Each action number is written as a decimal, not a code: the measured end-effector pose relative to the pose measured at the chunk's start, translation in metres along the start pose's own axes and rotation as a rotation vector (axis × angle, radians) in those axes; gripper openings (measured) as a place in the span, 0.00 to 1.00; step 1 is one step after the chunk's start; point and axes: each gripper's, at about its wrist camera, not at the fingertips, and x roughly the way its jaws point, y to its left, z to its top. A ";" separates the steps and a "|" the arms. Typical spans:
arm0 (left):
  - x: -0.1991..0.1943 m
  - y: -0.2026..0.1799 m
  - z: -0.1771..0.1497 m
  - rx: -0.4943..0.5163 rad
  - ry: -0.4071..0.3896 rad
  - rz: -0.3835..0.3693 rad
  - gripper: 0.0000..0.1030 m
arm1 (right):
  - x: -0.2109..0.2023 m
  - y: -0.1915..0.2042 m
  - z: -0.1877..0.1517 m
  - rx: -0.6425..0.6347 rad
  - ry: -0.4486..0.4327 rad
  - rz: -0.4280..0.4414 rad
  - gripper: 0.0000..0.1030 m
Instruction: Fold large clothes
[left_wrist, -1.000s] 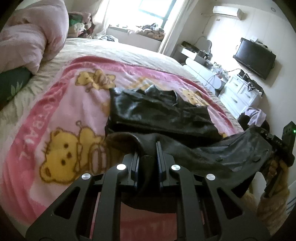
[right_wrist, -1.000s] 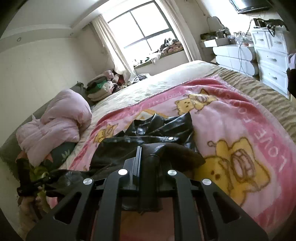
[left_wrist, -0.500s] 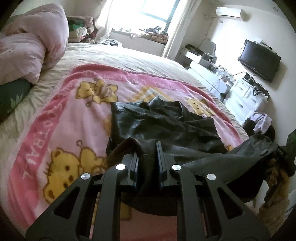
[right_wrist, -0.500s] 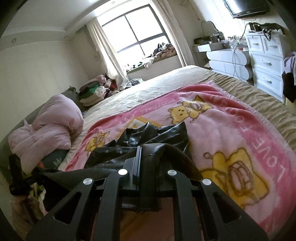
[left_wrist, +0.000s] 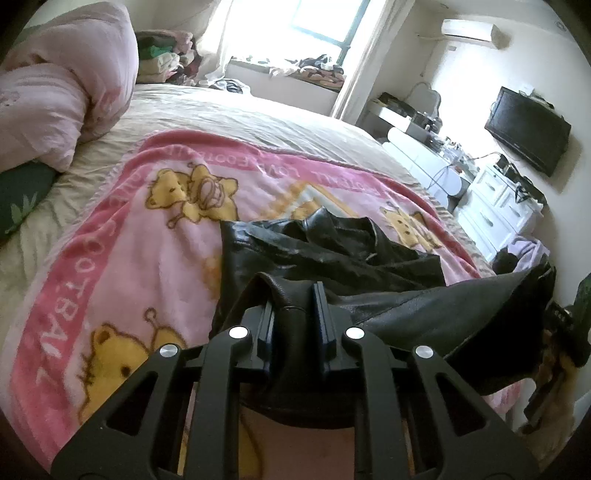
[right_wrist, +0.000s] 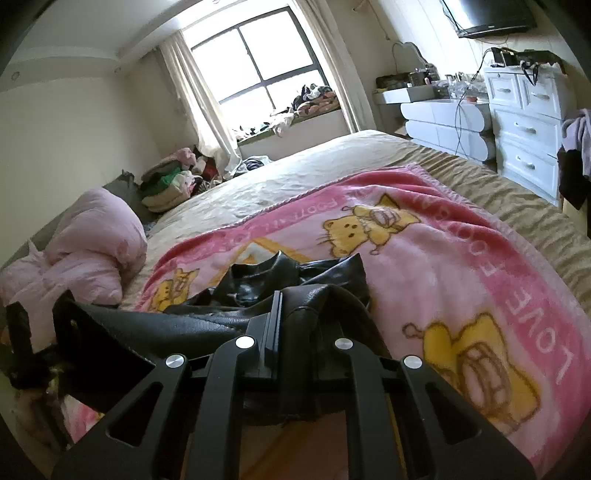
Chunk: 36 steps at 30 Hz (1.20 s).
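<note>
Here, both grippers lift the jacket's near hem.
The left gripper (left_wrist: 293, 299) and right gripper (right_wrist: 295, 312) fingers are clamped on the black leather jacket (left_wrist: 332, 251), stretching it for folding over the bed (left_wrist: 258, 122).

Black leather jacket (left_wrist: 332, 251): one. Pink bear blanket (right_wrist: 461, 251): one. Grippers: two, left (left_wrist: 294, 306) and right (right_wrist: 293, 314).

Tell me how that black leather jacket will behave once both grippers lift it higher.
The jacket is probably floppy: it sags between the left gripper and right gripper. Its glossy surface may slip. It looks fairly heavy.
</note>
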 end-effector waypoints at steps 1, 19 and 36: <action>0.002 0.001 0.001 -0.004 0.000 0.000 0.11 | 0.005 0.001 0.002 -0.002 0.001 -0.007 0.10; 0.070 0.024 0.025 -0.073 0.014 0.032 0.11 | 0.084 -0.007 0.012 -0.020 0.046 -0.101 0.12; 0.097 0.036 0.024 -0.084 0.019 0.023 0.20 | 0.132 -0.022 0.001 -0.023 0.085 -0.076 0.26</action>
